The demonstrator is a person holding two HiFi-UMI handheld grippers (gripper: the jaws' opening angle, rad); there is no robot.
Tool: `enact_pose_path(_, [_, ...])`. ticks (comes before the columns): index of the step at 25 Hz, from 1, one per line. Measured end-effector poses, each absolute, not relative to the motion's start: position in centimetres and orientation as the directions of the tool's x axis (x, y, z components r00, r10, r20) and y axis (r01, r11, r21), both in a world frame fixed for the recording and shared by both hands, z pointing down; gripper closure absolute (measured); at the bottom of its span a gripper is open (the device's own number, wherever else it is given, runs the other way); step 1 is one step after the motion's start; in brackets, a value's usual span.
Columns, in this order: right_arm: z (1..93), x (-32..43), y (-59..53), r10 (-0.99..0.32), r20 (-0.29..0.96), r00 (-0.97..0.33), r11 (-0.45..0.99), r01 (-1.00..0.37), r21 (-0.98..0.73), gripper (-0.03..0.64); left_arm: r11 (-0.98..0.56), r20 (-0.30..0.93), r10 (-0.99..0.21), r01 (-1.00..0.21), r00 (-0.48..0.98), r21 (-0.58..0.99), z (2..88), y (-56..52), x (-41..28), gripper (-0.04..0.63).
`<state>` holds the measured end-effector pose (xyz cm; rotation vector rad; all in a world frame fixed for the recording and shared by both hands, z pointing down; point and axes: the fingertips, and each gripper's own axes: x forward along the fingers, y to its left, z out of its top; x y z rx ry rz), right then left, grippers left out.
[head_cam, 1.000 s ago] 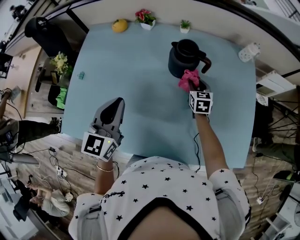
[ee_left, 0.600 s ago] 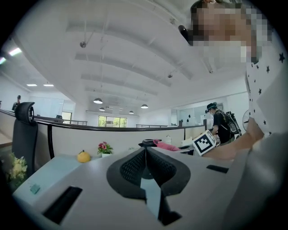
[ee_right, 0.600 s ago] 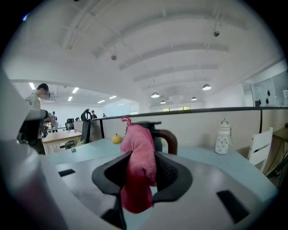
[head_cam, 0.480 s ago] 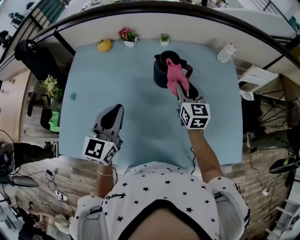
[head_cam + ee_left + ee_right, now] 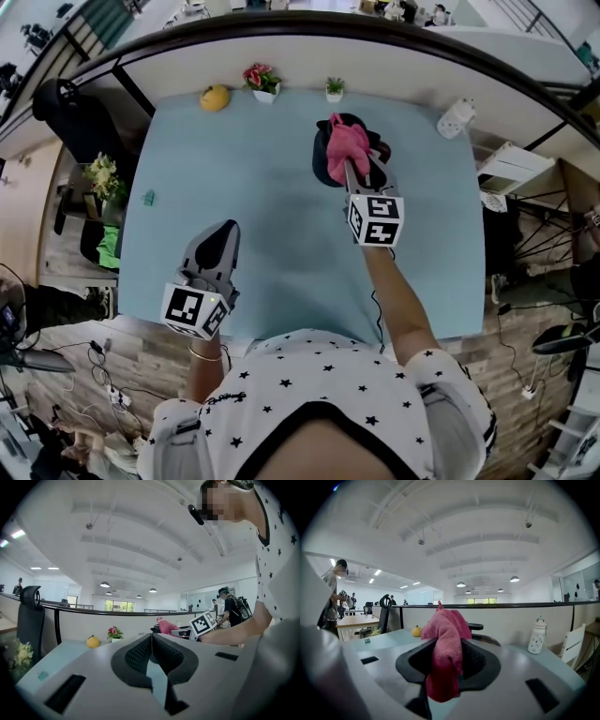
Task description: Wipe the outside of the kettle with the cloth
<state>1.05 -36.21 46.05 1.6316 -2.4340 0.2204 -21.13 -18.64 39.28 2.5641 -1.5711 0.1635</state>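
My right gripper (image 5: 449,660) is clamped on the pink cloth (image 5: 446,634). The cloth bunches up above the jaws and hangs down between them, so it covers the gap and most of both pads. From the head view that gripper (image 5: 351,172) reaches out over the pale blue table (image 5: 253,187), and the cloth sits right at its tips, over the dark kettle (image 5: 322,165). Only the kettle's left flank and a sliver of its rim show past the cloth there. In the right gripper view I get only a dark handle and a bit of rim poking out to the right behind the cloth. I cannot tell whether the cloth is actually touching the kettle or held just over it. Beyond the tips and to the left stands a yellow fruit (image 5: 416,631). Well off to the right of the jaws stands a white spotted bottle (image 5: 537,637). My left gripper (image 5: 152,651) is pressed together with nothing between its jaws. It is well back from the kettle, near the table's close edge (image 5: 218,242). In the left gripper view the kettle lies far ahead and to the right, almost wholly hidden behind my own right gripper and forearm. A potted flower (image 5: 112,633) stands ahead by the far wall, slightly left of the closed tips.
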Motion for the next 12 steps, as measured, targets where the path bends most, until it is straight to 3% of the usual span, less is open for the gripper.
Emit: enact_pose_path(12, [51.7,1.7,-35.1,-0.865,0.374,-0.333,0.351,-0.936,-0.023,0.48,-0.475,0.172,-0.861,-0.877,0.479,0.07,40.2,-20.1,-20.6,0.566])
